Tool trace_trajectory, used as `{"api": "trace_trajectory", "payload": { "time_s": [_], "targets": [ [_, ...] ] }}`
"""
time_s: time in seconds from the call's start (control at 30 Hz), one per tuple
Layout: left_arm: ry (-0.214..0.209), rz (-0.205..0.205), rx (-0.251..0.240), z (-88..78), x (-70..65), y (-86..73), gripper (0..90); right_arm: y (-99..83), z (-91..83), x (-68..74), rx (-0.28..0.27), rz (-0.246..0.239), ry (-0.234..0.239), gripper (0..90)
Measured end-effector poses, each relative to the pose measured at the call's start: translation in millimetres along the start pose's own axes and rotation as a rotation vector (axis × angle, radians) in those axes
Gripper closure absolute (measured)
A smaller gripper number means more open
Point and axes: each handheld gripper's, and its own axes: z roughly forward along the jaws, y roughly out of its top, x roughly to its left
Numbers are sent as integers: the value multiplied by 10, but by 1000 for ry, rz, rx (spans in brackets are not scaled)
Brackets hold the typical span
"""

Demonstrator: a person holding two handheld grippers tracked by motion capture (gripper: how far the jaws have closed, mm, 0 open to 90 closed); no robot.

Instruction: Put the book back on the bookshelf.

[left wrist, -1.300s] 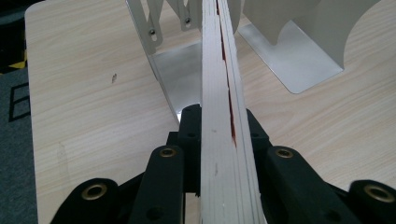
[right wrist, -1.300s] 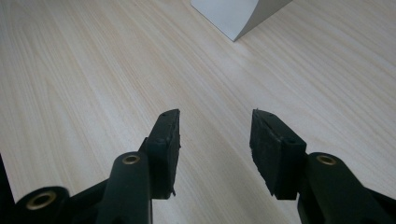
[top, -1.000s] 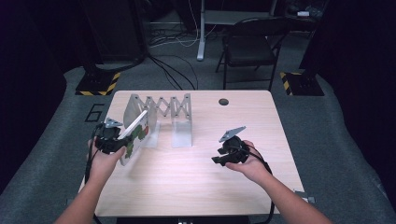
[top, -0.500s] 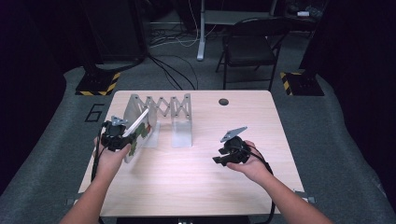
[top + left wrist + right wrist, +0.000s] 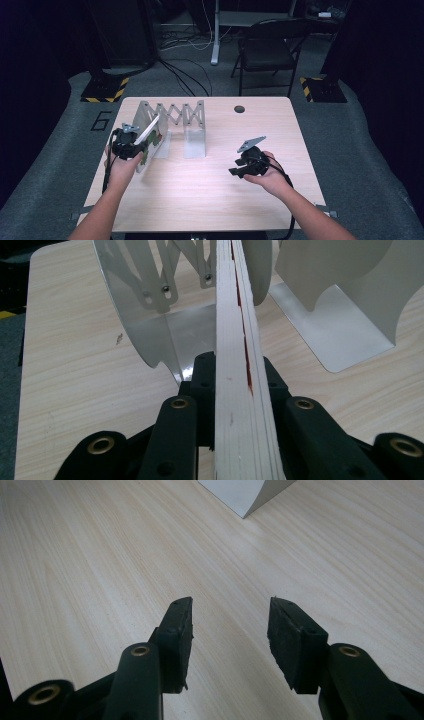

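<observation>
One book [image 5: 239, 390] sits clamped in the left hand-held gripper [image 5: 235, 380] beside the rack [image 5: 192, 120]; the right hand-held gripper [image 5: 230, 630] gapes.

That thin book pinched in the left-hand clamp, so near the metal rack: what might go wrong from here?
Two risks, I think. The left gripper pinches the thin book only at one end, so it could tilt or slip while being steered. Its far edge points between the plates of the metal rack; if it strikes a plate instead, the light rack may slide on the table. The right gripper is open and off to the side, not steadying the rack.
</observation>
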Motion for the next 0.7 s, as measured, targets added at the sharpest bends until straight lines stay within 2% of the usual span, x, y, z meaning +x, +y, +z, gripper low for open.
{"api": "trace_trajectory", "payload": {
  "time_s": [0.3,0.43,0.47,0.57,0.63,0.7],
  "targets": [
    [24,-26,-3,49,28,12,759,-11,-9,-7,-6,3,-1,528],
    [32,-31,2,68,31,15,758,-16,-16,-22,-7,-6,-1,528],
    [39,-16,7,69,36,16,759,-17,-19,-15,-7,7,-4,528],
    [41,-34,-1,81,25,20,758,-22,-24,-29,-2,-2,-3,528],
    [44,-24,5,83,28,22,758,-24,-17,-30,-6,-3,-9,528],
    [47,-33,3,94,20,27,758,-25,-15,-29,-4,-7,-4,528]
  ]
}}
